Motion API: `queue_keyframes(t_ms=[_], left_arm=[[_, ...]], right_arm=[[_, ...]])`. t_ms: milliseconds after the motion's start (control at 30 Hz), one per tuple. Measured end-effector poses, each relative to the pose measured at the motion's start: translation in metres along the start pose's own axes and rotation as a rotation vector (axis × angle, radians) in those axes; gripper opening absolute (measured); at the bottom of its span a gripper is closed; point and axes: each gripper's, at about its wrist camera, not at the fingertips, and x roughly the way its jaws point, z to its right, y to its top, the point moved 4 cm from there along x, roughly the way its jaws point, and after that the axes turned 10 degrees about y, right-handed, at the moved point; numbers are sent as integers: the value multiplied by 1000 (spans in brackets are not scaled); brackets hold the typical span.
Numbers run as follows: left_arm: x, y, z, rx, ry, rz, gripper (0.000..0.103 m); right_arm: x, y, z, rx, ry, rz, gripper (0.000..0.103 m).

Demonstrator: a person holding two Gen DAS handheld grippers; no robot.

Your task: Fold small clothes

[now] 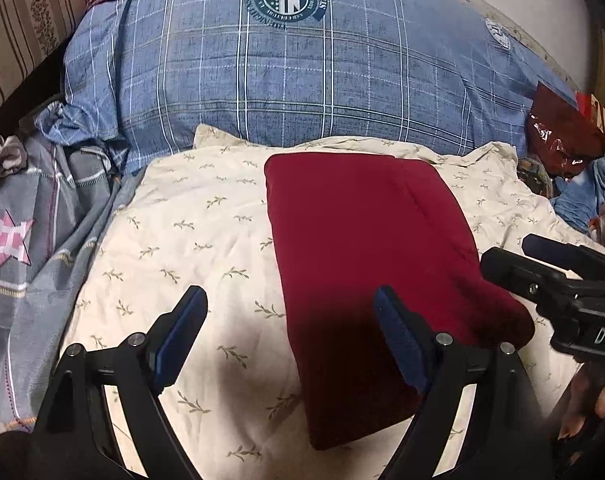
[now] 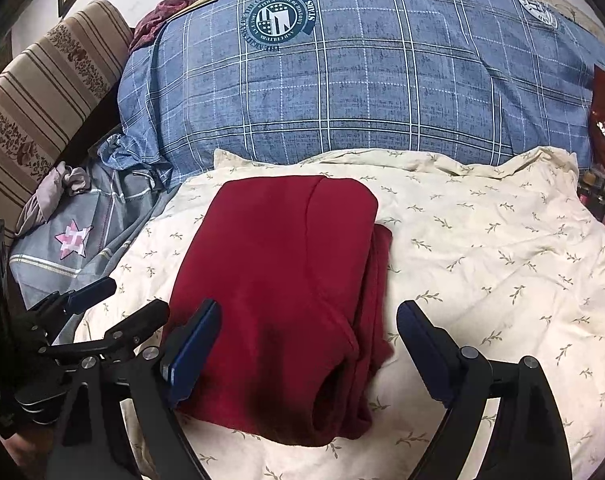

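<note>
Both sets of jaws wide open, nothing in either. Left gripper (image 1: 290,336) hangs over the garment's near left edge: one finger above bare sheet, the other above red cloth. Right gripper (image 2: 308,344) straddles the near right part, left finger over the cloth, right finger over the sheet (image 2: 482,248) just beside it. No pad looks to be touching fabric, though the fisheye makes that hard to judge.

Garment (image 2: 278,264): dark red knit, already folded into a rough rectangle, lying flat on the cream leaf-print sheet on the bed, long axis running away from the grippers. Right wrist view shows a stepped right side, a lower layer sticking out past the top one, and a rounded opening at the near end where layers gape.

Handling, my read:
- Light, soft, thick-ish, probably fleece or jersey. No stiffness, will droop from any single pinch point.
- Fuzzy surface, so pads should hold well; slip is not the worry, layers separating is.
- Bed gives underneath, so pressing down to pinch will sink rather than clamp.
- Best hold: the two near corners, one per gripper, biting through all layers. On the right, go in past the protruding lower layer or the top sheet lifts alone.
- Avoid the gaping near opening; a finger could slip inside and catch one layer.

Behind it: blue plaid pillow (image 1: 302,72), well clear of the garment.
</note>
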Motion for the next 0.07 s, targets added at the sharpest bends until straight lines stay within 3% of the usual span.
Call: queue_keyframes(t_ms=[67], left_arm=[[3,1,-2,-5,-5,-10,86]], right_arm=[[0,1,5,10,0,0,91]])
